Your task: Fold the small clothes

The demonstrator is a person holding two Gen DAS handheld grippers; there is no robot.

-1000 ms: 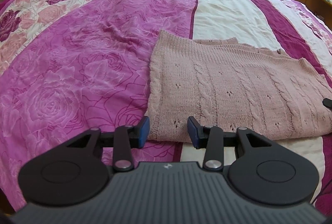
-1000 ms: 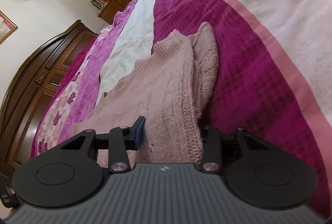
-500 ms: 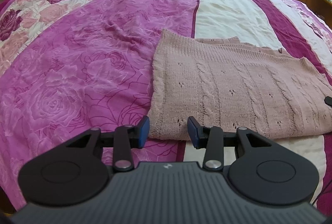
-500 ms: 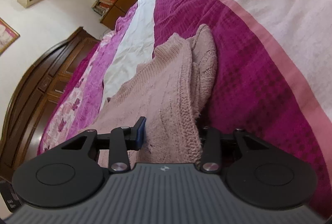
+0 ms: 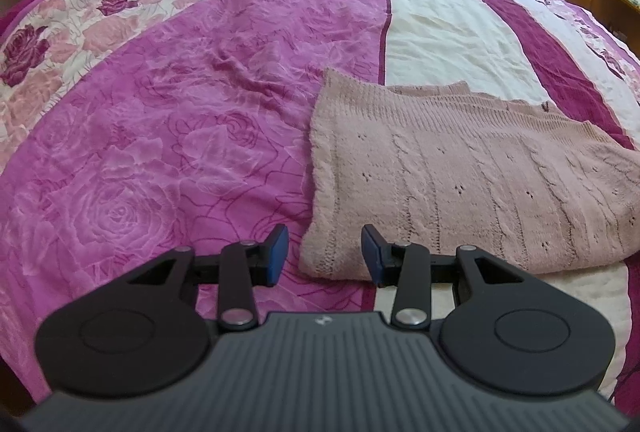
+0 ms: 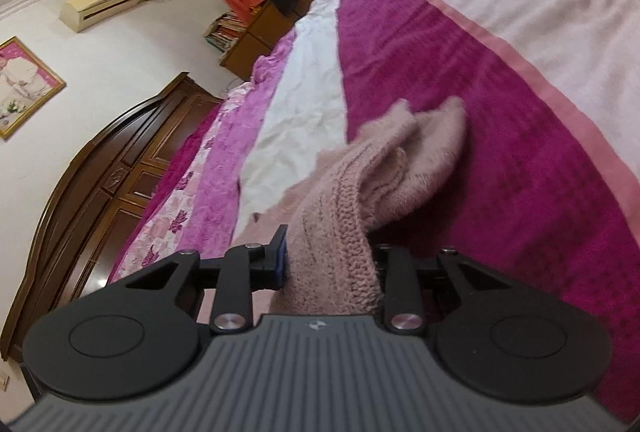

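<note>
2 grippers worked a pink knit sweater [image 5: 472, 184] lying on the bedspread [image 5: 180, 120]: left gripper [image 5: 324, 252] hovered level, jaws apart, at its near corner; right gripper [image 6: 328, 264], tilted, clamped a lifted edge.

No readable text, label, brand name or number appeared in either wrist view; each gripper body carried only a tiny pale emblem, too small to make out.

Chunky matt knit sweater [image 5: 460, 176] on soft plush bedspread [image 5: 160, 152]; glossy wooden wardrobe [image 6: 100, 192].
</note>
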